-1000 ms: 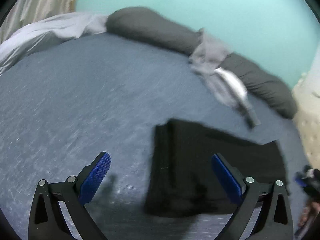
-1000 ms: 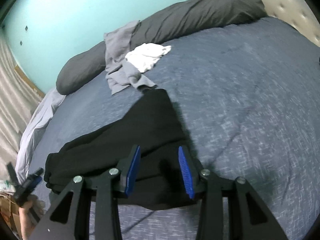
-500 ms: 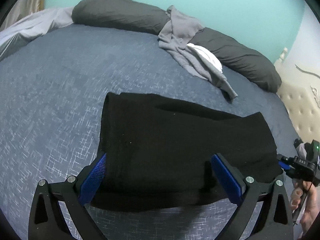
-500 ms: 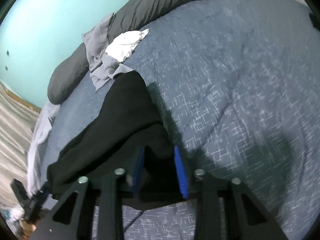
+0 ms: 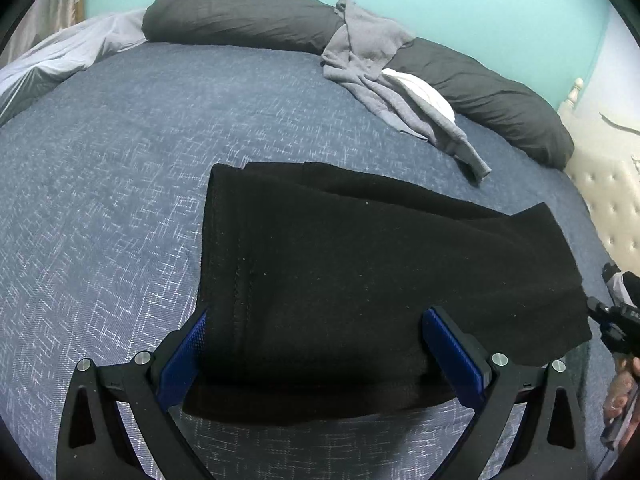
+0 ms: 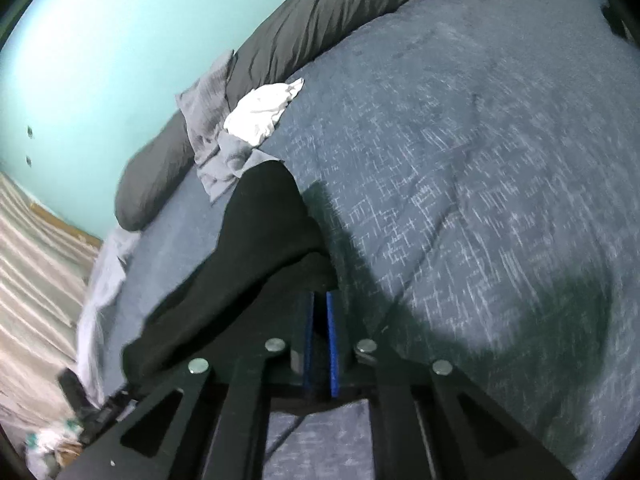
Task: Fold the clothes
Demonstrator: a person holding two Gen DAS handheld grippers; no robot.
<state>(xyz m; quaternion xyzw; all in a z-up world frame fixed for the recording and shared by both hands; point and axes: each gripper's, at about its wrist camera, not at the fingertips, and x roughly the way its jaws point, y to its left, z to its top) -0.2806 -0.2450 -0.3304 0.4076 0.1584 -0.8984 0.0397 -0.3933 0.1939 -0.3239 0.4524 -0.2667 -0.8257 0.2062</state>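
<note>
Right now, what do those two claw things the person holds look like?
Both are matte black frames of angular struts with triangular cut-outs and round silver bolt heads. Each has two fingers faced with ridged bright blue pads, seen on the left gripper and the right gripper. No cables or markings show on either. At the left view's edge, part of a hand grips a black handle; no sleeve is visible.

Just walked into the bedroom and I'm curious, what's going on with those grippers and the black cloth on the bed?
A person is folding clothes with two handheld grippers. The right gripper is shut on an edge of the black fabric garment, which lies on the blue-grey bedspread. The left gripper is open, its fingers straddling the garment's near edge. A crumpled grey garment and a white cloth wait by the dark grey pillows.
</note>
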